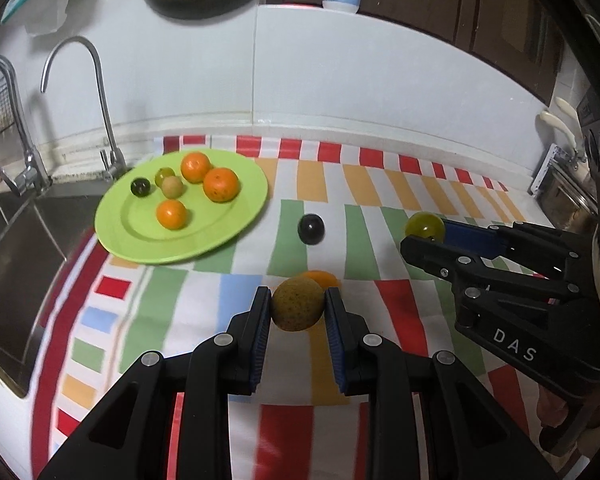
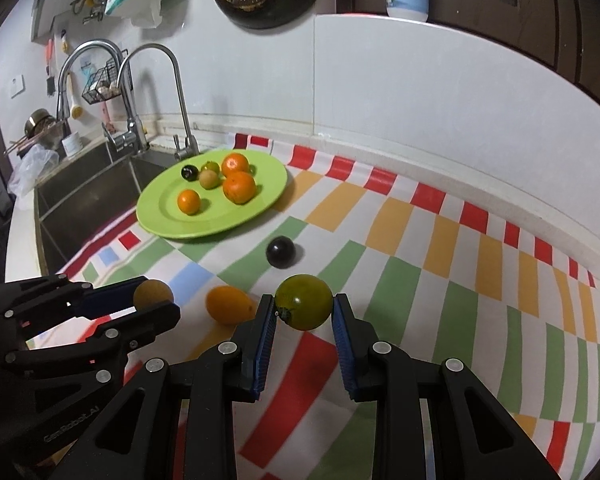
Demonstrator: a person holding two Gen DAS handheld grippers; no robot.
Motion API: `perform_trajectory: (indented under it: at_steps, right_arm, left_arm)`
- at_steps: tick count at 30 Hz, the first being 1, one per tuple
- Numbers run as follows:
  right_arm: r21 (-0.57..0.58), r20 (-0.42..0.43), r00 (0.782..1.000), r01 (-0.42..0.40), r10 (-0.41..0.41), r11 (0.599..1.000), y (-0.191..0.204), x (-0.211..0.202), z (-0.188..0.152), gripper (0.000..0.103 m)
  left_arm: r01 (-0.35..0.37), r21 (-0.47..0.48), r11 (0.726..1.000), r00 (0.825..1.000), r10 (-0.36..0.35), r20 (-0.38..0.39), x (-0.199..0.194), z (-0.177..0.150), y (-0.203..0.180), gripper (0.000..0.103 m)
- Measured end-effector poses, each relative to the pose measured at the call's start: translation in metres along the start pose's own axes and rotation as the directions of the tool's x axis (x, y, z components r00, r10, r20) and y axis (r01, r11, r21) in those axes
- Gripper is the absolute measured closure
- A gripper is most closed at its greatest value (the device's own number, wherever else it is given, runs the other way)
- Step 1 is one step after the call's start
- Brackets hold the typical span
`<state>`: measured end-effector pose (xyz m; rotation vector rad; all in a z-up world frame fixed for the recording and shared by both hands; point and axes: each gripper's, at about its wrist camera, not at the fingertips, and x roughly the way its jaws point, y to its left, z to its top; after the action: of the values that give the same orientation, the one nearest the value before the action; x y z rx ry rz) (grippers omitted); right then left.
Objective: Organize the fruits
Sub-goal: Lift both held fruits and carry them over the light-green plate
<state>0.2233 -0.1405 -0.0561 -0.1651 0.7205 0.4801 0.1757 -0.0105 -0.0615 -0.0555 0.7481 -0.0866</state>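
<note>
Your left wrist view looks forward along the left gripper (image 1: 298, 300), low and close over the striped cloth (image 1: 380, 184), facing the white backsplash, with the green plate (image 1: 140, 236) ahead to its left. Your right wrist view looks along the right gripper (image 2: 304, 308) from further right, angled toward the sink (image 2: 88, 184). Both views share the plate, the dark fruit (image 1: 311, 229) (image 2: 280, 252), the faucet (image 1: 100, 96) (image 2: 178, 92), and each other's gripper at the frame edge.

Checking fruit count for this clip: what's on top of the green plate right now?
The green plate holds six fruits: three oranges, one dark fruit, one green and one tan. Nothing appears hidden behind them.
</note>
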Motion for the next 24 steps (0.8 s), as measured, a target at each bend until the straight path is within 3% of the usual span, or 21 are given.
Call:
perform_trajectory:
  at_steps: [15,24]
  right_arm:
    - [0.056,0.053,0.998,0.034,-0.037,0.998,0.051,-0.016,0.023,0.073]
    - [0.078,0.099,0.994,0.035,-0.043,0.996,0.079,-0.022,0.044,0.073]
  left_arm:
    - [0.029,0.030,0.999,0.998,-0.031,0.059,-0.031,0.014,0.054,0.076]
    - [0.019,0.062,0.998,0.989,-0.028,0.143,-0.055,0.029,0.082,0.076]
